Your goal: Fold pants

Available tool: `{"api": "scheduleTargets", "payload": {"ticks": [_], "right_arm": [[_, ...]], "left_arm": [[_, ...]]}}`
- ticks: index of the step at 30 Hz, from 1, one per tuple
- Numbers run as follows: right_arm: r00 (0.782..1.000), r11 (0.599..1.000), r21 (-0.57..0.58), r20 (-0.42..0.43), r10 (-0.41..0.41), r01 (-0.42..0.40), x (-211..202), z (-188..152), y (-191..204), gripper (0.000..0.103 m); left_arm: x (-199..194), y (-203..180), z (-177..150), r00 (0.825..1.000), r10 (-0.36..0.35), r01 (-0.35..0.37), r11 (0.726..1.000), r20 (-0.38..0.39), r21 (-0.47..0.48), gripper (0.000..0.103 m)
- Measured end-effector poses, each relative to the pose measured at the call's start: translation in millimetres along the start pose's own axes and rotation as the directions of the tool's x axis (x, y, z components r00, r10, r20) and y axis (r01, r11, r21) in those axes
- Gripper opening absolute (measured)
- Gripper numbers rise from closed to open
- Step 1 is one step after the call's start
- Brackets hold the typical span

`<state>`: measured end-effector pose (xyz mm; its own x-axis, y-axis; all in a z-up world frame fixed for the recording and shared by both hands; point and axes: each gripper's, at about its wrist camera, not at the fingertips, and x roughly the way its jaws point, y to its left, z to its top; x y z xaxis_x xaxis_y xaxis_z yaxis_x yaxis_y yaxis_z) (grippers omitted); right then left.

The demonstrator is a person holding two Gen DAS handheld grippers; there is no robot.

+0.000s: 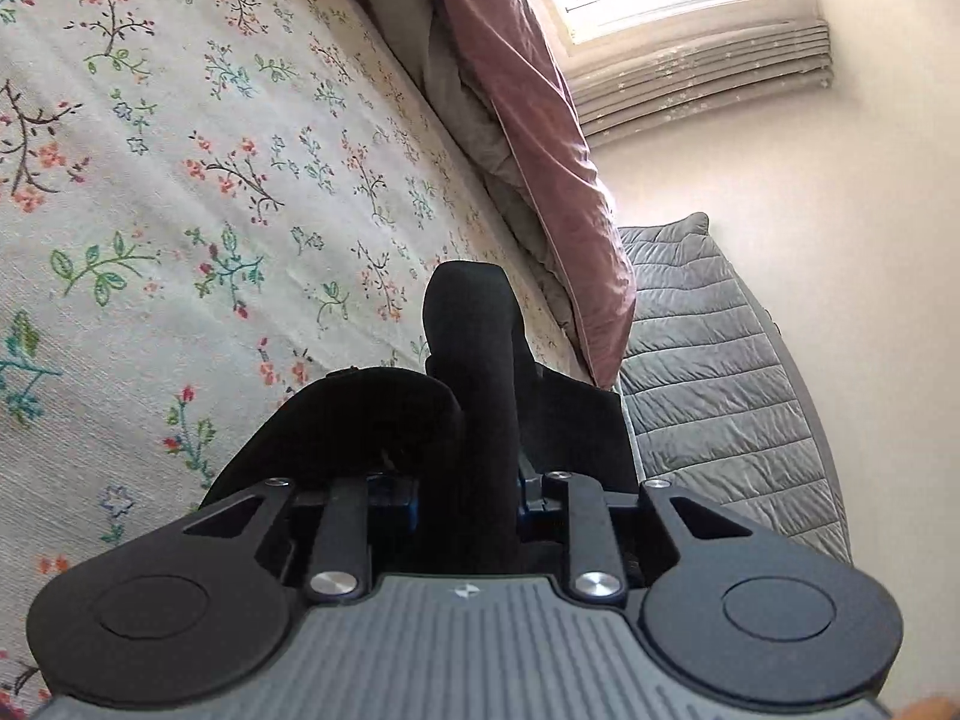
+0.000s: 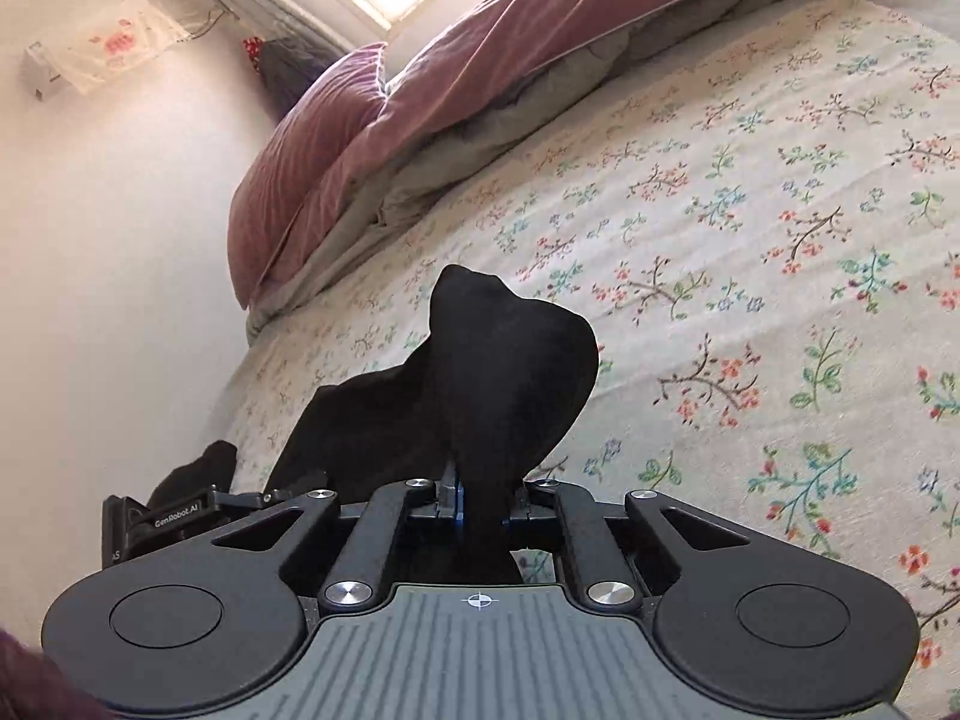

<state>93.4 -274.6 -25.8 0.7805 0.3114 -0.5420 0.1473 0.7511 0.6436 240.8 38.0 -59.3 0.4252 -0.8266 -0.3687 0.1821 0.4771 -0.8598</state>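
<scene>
Black pants clamped in left gripper, bunched fabric raised above floral bedsheet. Same pants pinched in right gripper, above bedsheet. Mauve duvet piled along bedsheet's far edge.

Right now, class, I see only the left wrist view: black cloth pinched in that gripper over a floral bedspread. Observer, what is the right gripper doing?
Observer: The right gripper is shut on the black pants too, and a bunch of cloth stands up past its fingers.
Operator: Can you see my left gripper from there?
Observer: Yes, the left gripper sits at the lower left of the right wrist view, with black cloth at its tip.
Operator: Anything on the wall that I miss?
Observer: A pale cloth with red print hangs on the wall, upper left.
</scene>
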Motion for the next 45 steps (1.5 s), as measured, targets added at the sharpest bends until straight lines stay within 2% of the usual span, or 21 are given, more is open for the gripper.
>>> {"api": "scheduleTargets", "payload": {"ticks": [3, 5, 6, 8, 10, 11, 13, 14, 15, 18, 20, 23, 27, 29, 31, 33, 34, 36, 38, 41, 45], "right_arm": [[0.999, 1.0, 0.013, 0.054, -0.004, 0.003, -3, 20, -15, 0.011], [0.997, 1.0, 0.018, 0.081, -0.004, 0.003, 4, 29, -22, 0.011], [0.996, 1.0, 0.018, 0.088, -0.001, 0.0, 8, 32, -24, 0.011], [0.996, 1.0, 0.008, 0.092, -0.012, 0.011, 20, 36, -29, 0.012], [0.995, 0.997, 0.009, 0.071, -0.075, 0.074, 34, 35, -35, 0.021], [0.992, 0.994, 0.013, 0.057, -0.112, 0.111, 40, 34, -38, 0.025], [0.982, 0.983, 0.009, 0.044, -0.185, 0.185, 49, 31, -43, 0.043], [0.979, 0.98, 0.008, 0.044, -0.198, 0.198, 50, 30, -44, 0.045], [0.98, 0.981, 0.006, 0.043, -0.196, 0.196, 49, 30, -45, 0.047], [0.98, 0.982, -0.006, 0.056, -0.188, 0.189, 40, 30, -40, 0.059], [0.978, 0.979, -0.023, 0.065, -0.2, 0.202, 32, 29, -34, 0.066], [0.972, 0.972, -0.064, 0.079, -0.222, 0.227, 14, 25, -21, 0.07], [0.958, 0.948, -0.148, 0.097, -0.271, 0.284, -10, 15, 0, 0.079], [0.95, 0.931, -0.191, 0.095, -0.297, 0.31, -19, 7, 9, 0.08], [0.943, 0.913, -0.237, 0.09, -0.319, 0.332, -28, -4, 19, 0.08], [0.941, 0.903, -0.265, 0.087, -0.328, 0.339, -36, -15, 29, 0.08], [0.943, 0.902, -0.273, 0.09, -0.321, 0.333, -40, -20, 33, 0.083], [0.943, 0.901, -0.279, 0.104, -0.316, 0.333, -45, -29, 42, 0.086], [0.933, 0.89, -0.281, 0.115, -0.34, 0.359, -52, -35, 51, 0.086], [0.933, 0.881, -0.309, 0.128, -0.335, 0.359, -67, -44, 63, 0.088], [0.911, 0.845, -0.341, 0.164, -0.378, 0.412, -86, -58, 77, 0.095]], "left_arm": [[16, -11, 1, 0.999, -0.015, 0.013, 1.0, 0.045, 0.028, 0.037], [22, -14, 3, 0.996, 0.003, -0.007, 0.999, 0.085, 0.053, 0.037], [24, -15, 4, 0.994, 0.028, -0.037, 0.996, 0.104, 0.08, 0.037], [32, -17, 3, 0.982, 0.138, -0.158, 0.974, 0.13, 0.164, 0.039], [42, -17, 2, 0.959, 0.256, -0.277, 0.939, 0.125, 0.204, 0.042], [42, -17, 1, 0.957, 0.263, -0.284, 0.935, 0.126, 0.21, 0.043], [39, -20, 2, 0.953, 0.274, -0.296, 0.932, 0.127, 0.211, 0.05], [37, -24, 3, 0.941, 0.3, -0.33, 0.916, 0.153, 0.228, 0.061], [35, -28, 3, 0.93, 0.318, -0.357, 0.9, 0.183, 0.25, 0.067], [24, -38, 2, 0.921, 0.336, -0.381, 0.881, 0.196, 0.281, 0.067], [18, -47, -2, 0.917, 0.343, -0.392, 0.87, 0.204, 0.3, 0.071], [14, -68, -12, 0.898, 0.384, -0.438, 0.827, 0.216, 0.352, 0.079], [6, -92, -40, 0.858, 0.464, -0.511, 0.731, 0.219, 0.452, 0.081], [0, -99, -53, 0.85, 0.483, -0.52, 0.706, 0.21, 0.481, 0.082], [-6, -105, -66, 0.842, 0.495, -0.53, 0.684, 0.215, 0.502, 0.085], [-15, -111, -77, 0.834, 0.506, -0.54, 0.668, 0.22, 0.512, 0.093], [-19, -112, -82, 0.829, 0.511, -0.548, 0.664, 0.227, 0.509, 0.095], [-25, -117, -94, 0.812, 0.53, -0.572, 0.642, 0.243, 0.511, 0.099], [-31, -123, -104, 0.799, 0.545, -0.588, 0.62, 0.253, 0.52, 0.101], [-41, -129, -119, 0.78, 0.564, -0.613, 0.603, 0.27, 0.511, 0.103], [-51, -134, -137, 0.745, 0.596, -0.655, 0.573, 0.299, 0.491, 0.103]]}}
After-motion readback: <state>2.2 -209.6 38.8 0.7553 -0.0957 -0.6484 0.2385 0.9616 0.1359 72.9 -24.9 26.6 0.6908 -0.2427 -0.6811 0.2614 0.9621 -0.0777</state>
